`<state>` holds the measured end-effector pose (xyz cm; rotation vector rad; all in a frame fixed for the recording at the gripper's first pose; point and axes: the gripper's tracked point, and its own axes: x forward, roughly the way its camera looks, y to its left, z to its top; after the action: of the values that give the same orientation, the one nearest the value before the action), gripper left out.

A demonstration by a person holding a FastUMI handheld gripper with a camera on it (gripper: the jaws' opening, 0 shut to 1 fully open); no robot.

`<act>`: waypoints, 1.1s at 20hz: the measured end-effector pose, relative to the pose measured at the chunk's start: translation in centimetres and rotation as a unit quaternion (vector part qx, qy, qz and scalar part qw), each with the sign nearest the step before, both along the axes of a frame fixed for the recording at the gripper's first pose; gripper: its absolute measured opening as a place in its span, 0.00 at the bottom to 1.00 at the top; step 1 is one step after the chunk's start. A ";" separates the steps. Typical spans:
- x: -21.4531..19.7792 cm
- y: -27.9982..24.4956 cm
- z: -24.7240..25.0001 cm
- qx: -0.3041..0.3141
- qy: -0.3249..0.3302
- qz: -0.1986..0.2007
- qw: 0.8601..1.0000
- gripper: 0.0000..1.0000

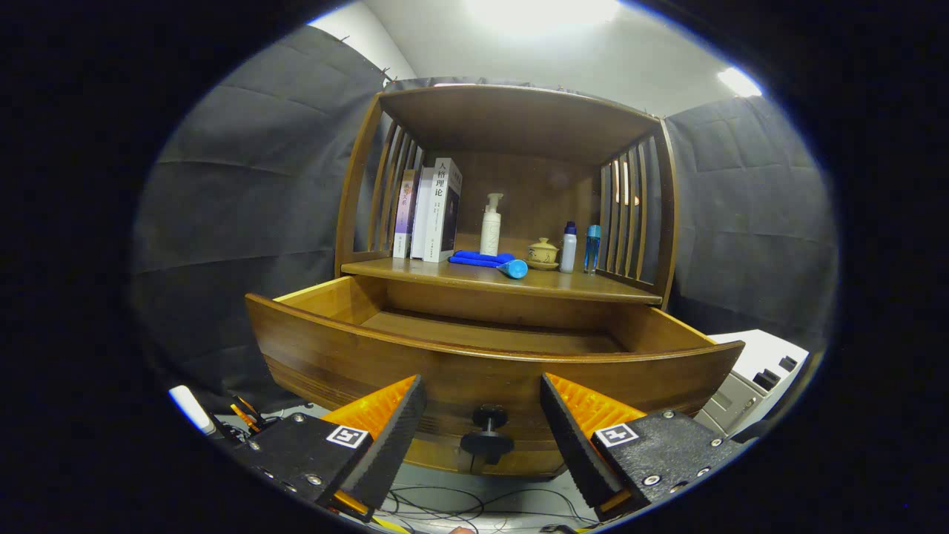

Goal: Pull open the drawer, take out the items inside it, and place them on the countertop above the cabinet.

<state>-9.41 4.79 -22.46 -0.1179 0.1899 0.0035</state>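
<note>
The wooden drawer (445, 363) stands pulled out toward me from the cabinet, and the part of its floor that I see is bare. Its black round knob (487, 434) sits on the drawer front between my fingertips, with a gap on each side. My gripper (482, 404) is open and touches nothing. On the countertop (460, 276) above the drawer lie a blue cloth (480, 258) and a blue tube-like item (514, 268) beside it.
Also on the countertop: upright books (430, 211), a white pump bottle (491, 225), a small lidded clay pot (543, 254), a white bottle (569, 248) and a blue bottle (592, 248). Slatted sides and a top board enclose it. Cables (445, 504) lie on the floor below.
</note>
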 end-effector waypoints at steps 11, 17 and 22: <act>0.9 -1.5 -0.2 0.020 -0.005 -0.042 0.999 0.94; 3.9 -1.6 0.2 0.014 -0.008 -0.035 0.999 0.94; 7.8 -2.1 0.0 -0.005 -0.016 -0.027 1.000 0.95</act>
<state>-1.65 2.72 -22.49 -0.1220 0.1619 -0.0522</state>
